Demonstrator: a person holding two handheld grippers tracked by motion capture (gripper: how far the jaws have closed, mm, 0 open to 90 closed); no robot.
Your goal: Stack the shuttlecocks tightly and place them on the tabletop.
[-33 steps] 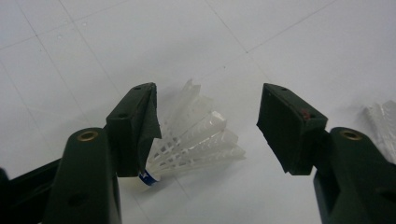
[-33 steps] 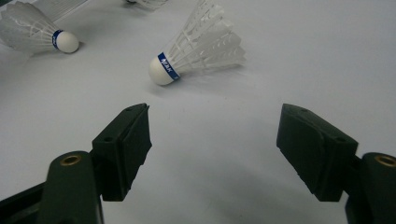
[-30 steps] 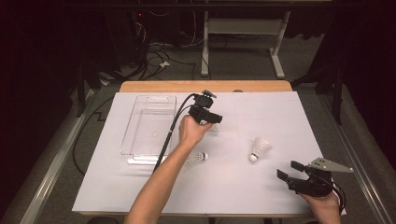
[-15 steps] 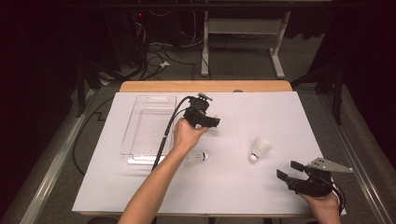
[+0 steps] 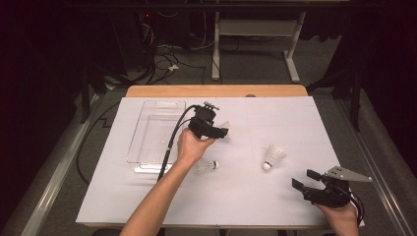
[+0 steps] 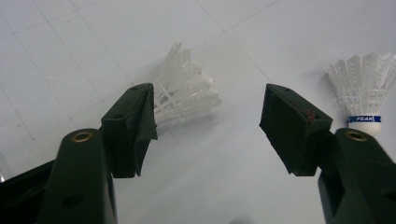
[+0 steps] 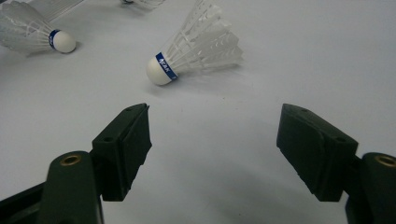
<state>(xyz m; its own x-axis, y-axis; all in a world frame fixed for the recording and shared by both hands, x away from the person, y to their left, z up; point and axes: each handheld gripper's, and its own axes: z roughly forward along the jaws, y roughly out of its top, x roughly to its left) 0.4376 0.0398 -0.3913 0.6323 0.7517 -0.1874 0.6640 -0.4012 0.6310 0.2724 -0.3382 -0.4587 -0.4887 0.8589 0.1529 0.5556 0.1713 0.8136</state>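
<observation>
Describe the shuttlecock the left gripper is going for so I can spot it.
Start at the clear tray on the white table's left half. Just right of it, the left gripper hangs open over a shuttlecock lying on its side. It is the one farthest back, nearest the tray; the other two lie closer to the person.

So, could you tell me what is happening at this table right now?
A person holds a two-jaw gripper in each hand over a white table with three shuttlecocks and a clear tray. The left gripper is open, its jaws reaching toward the far shuttlecock, which lies on its side beside the tray, not yet gripped. The right gripper is open too, near the table's front edge, pointing toward the right shuttlecock. A third shuttlecock lies by the left hand.
</observation>
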